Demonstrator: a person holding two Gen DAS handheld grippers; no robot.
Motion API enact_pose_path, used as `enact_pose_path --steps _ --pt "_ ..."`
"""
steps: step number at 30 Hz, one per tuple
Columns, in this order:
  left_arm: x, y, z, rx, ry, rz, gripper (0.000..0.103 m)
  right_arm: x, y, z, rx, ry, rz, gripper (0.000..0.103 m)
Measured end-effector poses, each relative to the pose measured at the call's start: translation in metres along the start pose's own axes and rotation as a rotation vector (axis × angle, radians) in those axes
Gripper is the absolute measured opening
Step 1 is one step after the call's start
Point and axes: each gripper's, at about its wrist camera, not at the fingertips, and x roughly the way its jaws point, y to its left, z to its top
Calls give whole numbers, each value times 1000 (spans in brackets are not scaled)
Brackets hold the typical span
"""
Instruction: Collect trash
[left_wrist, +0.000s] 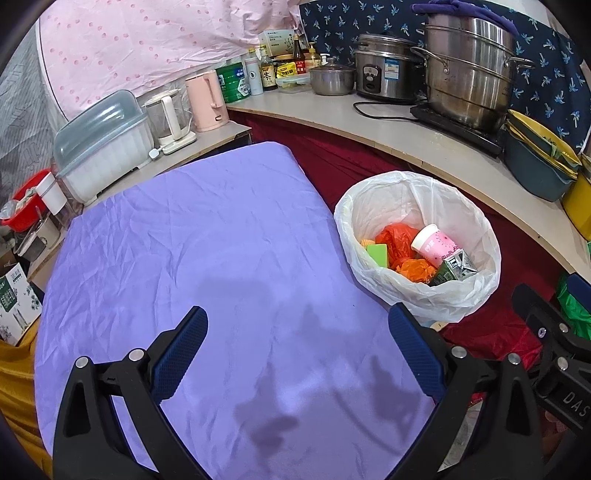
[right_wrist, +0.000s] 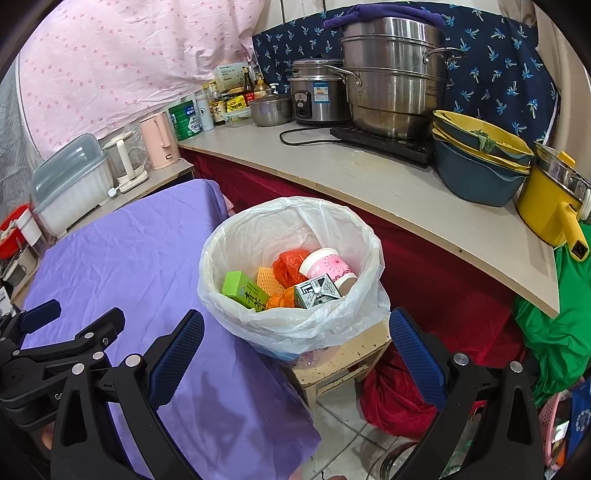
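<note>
Both tongs gape wide and hold nothing. The left tongs (left_wrist: 297, 334) hover over the bare purple-covered counter (left_wrist: 184, 240). The right tongs (right_wrist: 295, 338) hang at its right edge, just before the bin (right_wrist: 291, 325) on a stool (right_wrist: 343, 362), where the trash lies: cup (right_wrist: 325, 266), green box (right_wrist: 245, 290), carton (right_wrist: 317, 291), orange bags (right_wrist: 290, 264).

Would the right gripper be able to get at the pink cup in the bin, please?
Probably yes: the right gripper is open and empty, the bin has no lid, and the pink cup lies on top of the trash.
</note>
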Motion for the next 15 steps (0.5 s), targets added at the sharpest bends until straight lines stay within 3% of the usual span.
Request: enact_pose_path --steps 15 --pt "2 -8 2 21 -36 -8 94 4 -6 0 12 3 -4 97"
